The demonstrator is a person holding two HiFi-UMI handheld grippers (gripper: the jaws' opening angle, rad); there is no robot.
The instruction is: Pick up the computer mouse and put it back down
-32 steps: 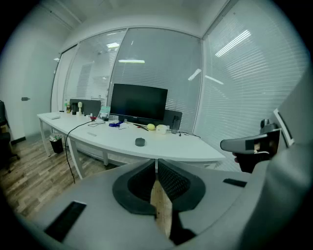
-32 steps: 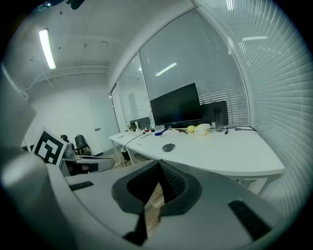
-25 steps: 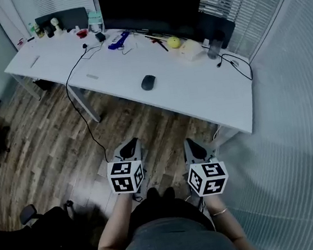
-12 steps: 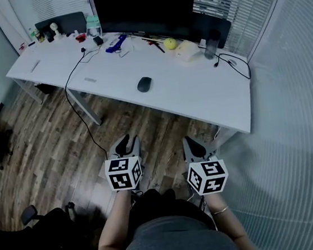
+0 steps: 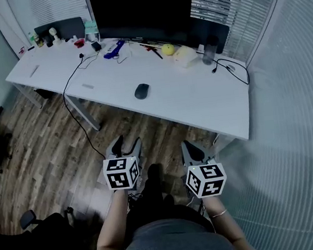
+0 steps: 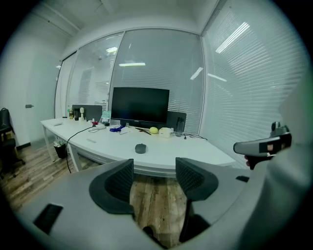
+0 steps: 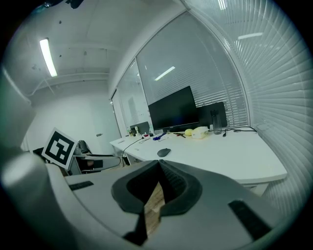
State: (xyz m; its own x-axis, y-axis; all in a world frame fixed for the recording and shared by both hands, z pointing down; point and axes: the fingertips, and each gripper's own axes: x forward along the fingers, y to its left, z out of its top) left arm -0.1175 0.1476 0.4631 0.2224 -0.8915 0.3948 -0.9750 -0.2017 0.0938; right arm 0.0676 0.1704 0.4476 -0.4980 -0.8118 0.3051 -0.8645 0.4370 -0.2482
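Looking down on a wood-plank floor [image 5: 40,147]. Facing a long white desk [image 5: 198,96] standing on it, backed by glass walls with horizontal blinds [image 5: 291,65]. Registering a dark monitor [image 5: 141,13] at the desk's rear edge and a black cable [image 5: 69,78] trailing off the front. Receiving light from a ceiling strip [image 7: 47,57].

Ahead of me on the desk [image 5: 198,99], the computer mouse [image 5: 141,91] lies near the front edge, left of the middle. The monitor [image 5: 142,10] stands along the back edge, behind the mouse. The ball [image 5: 168,49] sits before the monitor's right half. A cable [image 5: 72,81] crosses the left part and drops over the front edge to the floor [image 5: 51,146].
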